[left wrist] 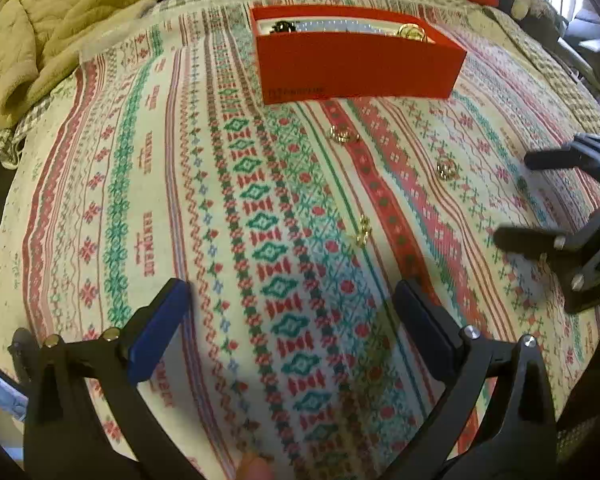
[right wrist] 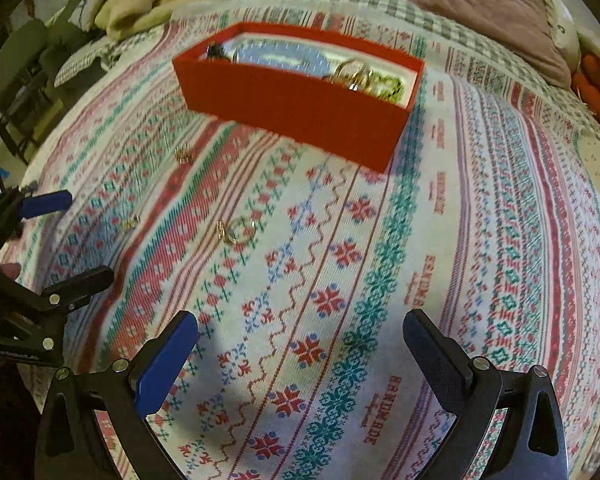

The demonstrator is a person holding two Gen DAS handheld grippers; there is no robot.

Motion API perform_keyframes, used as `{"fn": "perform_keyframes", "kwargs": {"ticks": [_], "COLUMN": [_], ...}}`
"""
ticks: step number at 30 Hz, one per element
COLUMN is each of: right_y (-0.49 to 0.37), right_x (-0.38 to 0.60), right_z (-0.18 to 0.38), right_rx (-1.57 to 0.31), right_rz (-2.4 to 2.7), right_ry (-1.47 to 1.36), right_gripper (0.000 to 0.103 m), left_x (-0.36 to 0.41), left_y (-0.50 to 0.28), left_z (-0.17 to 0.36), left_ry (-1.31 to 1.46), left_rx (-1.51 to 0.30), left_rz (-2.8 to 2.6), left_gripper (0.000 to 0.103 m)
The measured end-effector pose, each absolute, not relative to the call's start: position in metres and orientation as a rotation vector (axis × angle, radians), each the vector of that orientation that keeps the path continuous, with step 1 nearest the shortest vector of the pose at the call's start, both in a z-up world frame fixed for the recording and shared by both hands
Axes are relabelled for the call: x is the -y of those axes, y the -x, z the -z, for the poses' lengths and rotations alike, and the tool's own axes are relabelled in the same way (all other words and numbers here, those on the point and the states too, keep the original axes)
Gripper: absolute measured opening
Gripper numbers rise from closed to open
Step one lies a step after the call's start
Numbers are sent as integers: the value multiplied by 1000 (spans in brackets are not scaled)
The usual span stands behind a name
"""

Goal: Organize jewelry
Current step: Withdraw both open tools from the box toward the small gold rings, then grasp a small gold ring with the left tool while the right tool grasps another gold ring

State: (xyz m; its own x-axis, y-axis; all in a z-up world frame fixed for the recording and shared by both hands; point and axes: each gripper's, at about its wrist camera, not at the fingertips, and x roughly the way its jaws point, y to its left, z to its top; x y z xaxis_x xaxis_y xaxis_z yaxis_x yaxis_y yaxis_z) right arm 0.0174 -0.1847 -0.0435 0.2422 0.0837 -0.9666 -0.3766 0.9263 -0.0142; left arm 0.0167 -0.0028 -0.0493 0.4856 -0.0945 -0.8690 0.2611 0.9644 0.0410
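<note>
A bed [left wrist: 100,200] under a knitted-pattern blanket [right wrist: 480,240] carries everything. Toward its far side stands an open red box [left wrist: 360,68] that already holds several gold pieces and a dark one. Between the box and the grippers, three small gold pieces lie loose on the blanket, well apart from each other.

The left gripper [left wrist: 292,320] hovers with fingers spread wide and nothing between them; so does the right gripper [right wrist: 300,348]. The small gold earring [left wrist: 363,232] lies straight ahead of the left gripper, slightly right of centre, its long axis running roughly along the fingers. The gold ring [right wrist: 236,232] lies ahead and left of the right gripper. The farthest gold piece [left wrist: 342,135] sits just before the box. The left gripper looks nearer the earring.
</note>
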Motion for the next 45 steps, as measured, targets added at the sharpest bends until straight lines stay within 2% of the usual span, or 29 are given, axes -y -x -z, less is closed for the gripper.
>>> {"fn": "perform_keyframes", "kwargs": {"ticks": [7, 17, 26, 28, 30, 32, 43, 45], "right_y": [-9, -7, -15, -16, -19, -21, -25, -24], "right_x": [183, 180, 179, 176, 174, 172, 169, 170], "right_z": [57, 61, 58, 58, 58, 59, 61, 61], "right_rx": [-1241, -1229, -1217, -1219, -1221, -1223, -1222, -1221], "right_rz": [-329, -342, -361, -368, -371, -373, -379, -379], "right_ry": [263, 272, 282, 288, 291, 294, 297, 296], "right_gripper": [103, 103, 103, 103, 103, 103, 103, 103], "left_x": [4, 8, 15, 16, 19, 23, 25, 24], "left_y": [-19, -28, -27, -27, -26, -25, -28, -27], "left_z": [57, 54, 49, 47, 46, 46, 46, 45], "left_ry": [-176, -165, -171, -164, -162, -175, -173, -171], "left_rx": [-972, -1018, -1000, -997, -998, -997, -1011, -1013], "left_rz": [229, 261, 326, 342, 374, 395, 419, 414], "left_gripper": [103, 102, 79, 71, 59, 53, 30, 20]}}
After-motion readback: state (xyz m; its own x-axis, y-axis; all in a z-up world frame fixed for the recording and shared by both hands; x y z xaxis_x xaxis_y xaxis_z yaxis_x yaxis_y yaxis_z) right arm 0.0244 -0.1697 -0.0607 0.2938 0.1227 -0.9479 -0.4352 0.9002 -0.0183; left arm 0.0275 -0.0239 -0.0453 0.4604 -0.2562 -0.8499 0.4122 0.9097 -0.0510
